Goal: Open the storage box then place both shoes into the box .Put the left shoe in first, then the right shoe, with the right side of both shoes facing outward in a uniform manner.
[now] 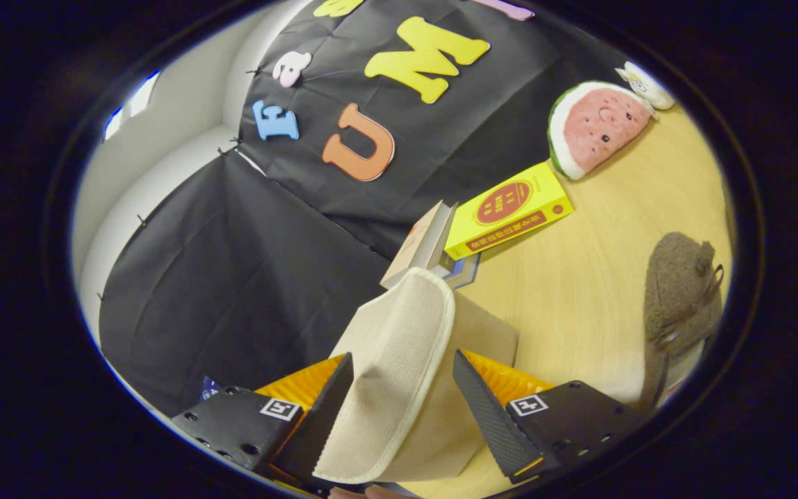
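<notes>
The beige fabric lid (pixel 399 346) of the storage box is lifted and stands between my fingers, white-trimmed edge up. My gripper (pixel 402 357) is shut on this lid, one finger on each side of it. The tan box body (pixel 485 333) shows just behind the lid, resting on the wooden table (pixel 579 277). A brown fuzzy shoe (pixel 683 291) lies on the table beyond the finger on the table's side, apart from the box. Its laces trail toward me.
A yellow book (pixel 510 208) and another book (pixel 423 242) lie just beyond the box by the black cloth wall. A watermelon plush (pixel 596 125) and a small white toy (pixel 645 83) sit farther along the table.
</notes>
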### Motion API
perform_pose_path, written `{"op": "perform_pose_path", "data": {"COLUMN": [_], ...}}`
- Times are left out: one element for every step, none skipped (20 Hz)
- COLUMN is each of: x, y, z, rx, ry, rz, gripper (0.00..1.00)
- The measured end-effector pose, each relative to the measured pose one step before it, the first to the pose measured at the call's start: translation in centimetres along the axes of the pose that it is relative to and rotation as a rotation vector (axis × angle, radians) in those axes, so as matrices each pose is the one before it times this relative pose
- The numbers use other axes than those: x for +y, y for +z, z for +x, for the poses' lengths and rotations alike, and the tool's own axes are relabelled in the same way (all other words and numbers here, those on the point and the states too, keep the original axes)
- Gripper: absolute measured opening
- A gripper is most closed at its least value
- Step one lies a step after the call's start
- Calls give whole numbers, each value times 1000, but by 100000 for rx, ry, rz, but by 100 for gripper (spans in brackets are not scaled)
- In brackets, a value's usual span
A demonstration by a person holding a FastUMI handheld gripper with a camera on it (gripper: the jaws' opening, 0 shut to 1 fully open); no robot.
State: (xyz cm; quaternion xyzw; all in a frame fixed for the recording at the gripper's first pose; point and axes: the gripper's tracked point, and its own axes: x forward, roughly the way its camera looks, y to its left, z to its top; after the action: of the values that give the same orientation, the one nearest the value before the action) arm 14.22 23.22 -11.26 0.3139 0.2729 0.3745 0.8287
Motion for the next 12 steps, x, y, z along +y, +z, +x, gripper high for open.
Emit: {"op": "perform_pose_path", "data": {"x": [87, 349, 287, -156, -139, 44, -10, -161, -118, 189, 35, -117], "y": [-494, -712, -385, -171, 98, -86, 34, 12, 42, -289, 27, -204], "z": [639, 331, 307, 198, 146, 154, -47, -85, -125, -347, -2, -39], "rx": [1626, 1732, 1130, 190, -30, 321, 640, 178, 390, 1534, 388, 542], "ry": [11, 1309, 1749, 65, -133, 722, 160, -379, -526, 489, -284, -306], "rz": [138, 1015, 1795, 1588, 1924, 1859, 705, -712, 351, 945, -359, 340], "gripper": [93, 94, 92, 88, 88, 88, 84, 82, 80, 77, 75, 73]}}
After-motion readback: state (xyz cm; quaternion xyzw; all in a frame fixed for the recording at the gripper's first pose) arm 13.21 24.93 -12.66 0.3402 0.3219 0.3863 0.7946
